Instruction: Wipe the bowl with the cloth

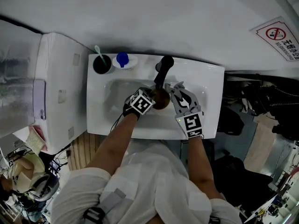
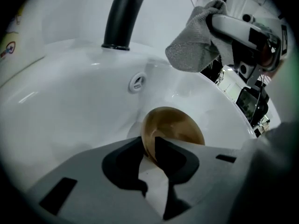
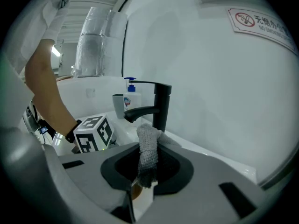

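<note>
A brown bowl [image 1: 162, 98] stands tilted on edge in the white sink [image 1: 108, 107], below the black faucet [image 1: 163, 69]. My left gripper [image 1: 153, 100] is shut on the bowl's rim; in the left gripper view the rim of the bowl [image 2: 175, 127] sits pinched between the pads of the left gripper [image 2: 150, 154]. My right gripper [image 1: 175, 90] is shut on a grey cloth [image 1: 178, 86], held just right of the bowl and above it. The cloth [image 3: 148, 154] hangs in a bunch between the right gripper's [image 3: 144, 177] jaws. From the left gripper view the cloth [image 2: 194, 43] hangs apart from the bowl.
A dark cup [image 1: 102, 63] with a spoon and a blue-topped soap bottle [image 1: 122, 59] stand on the sink's back left ledge. The faucet [image 2: 124, 15] arches over the basin, with an overflow hole [image 2: 137, 82] below it. A white appliance [image 1: 60, 92] adjoins the sink's left side.
</note>
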{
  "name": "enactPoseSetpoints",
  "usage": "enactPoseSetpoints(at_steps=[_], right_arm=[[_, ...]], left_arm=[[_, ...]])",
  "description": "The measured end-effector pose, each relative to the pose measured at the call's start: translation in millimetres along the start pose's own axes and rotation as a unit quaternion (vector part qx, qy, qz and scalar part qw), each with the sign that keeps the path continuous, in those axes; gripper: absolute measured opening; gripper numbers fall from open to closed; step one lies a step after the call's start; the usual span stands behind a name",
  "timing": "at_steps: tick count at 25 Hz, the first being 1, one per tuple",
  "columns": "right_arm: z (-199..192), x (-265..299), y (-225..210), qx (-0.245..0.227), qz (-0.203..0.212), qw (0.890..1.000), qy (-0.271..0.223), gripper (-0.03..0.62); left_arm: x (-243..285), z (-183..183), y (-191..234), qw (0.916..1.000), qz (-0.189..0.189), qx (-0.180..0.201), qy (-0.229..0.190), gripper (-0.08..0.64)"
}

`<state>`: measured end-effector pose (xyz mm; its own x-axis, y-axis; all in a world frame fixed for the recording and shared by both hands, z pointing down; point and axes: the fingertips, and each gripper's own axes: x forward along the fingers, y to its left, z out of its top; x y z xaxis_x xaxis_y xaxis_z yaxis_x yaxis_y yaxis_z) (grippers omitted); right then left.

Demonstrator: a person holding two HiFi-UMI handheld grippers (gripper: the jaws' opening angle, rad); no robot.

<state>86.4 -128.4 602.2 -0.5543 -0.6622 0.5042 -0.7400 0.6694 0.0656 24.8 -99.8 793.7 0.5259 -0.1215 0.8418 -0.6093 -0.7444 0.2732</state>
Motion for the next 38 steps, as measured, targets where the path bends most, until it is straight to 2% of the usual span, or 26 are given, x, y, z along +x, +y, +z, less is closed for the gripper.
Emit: enactPoseSetpoints(at_steps=[6, 17, 22, 28, 33, 38], right_arm=[[1, 0, 2, -0.001, 0.004, 1.000, 0.004, 0.064], [8, -4, 16, -0.003, 0.029, 1.000, 0.006, 0.067], [8, -2, 21, -0.006, 0.047, 0.999, 0.021, 0.079], [5, -1, 37, -0.015, 0.080, 0.996, 0.047, 0.092], [1, -2, 41, -0.020, 0.090, 0.993, 0.072, 0.109], [-14, -4, 46, -0.025, 0.103, 0.987, 0.119, 0.138]], left_arm=[[-6, 9, -2, 0.9998, 0.003, -0.005, -0.017, 0.027], [-46, 23, -3, 0.9986, 0.041, -0.013, -0.030, 0.021], [-69, 39, -15, 0.9981, 0.050, 0.002, -0.035, 0.021], [-92, 49, -24, 0.9972, 0.054, 0.007, -0.051, 0.021], [-108, 54, -31, 0.9962, 0.058, 0.017, -0.063, 0.021], [-123, 57, -39, 0.9948, 0.065, 0.033, -0.071, 0.020]])
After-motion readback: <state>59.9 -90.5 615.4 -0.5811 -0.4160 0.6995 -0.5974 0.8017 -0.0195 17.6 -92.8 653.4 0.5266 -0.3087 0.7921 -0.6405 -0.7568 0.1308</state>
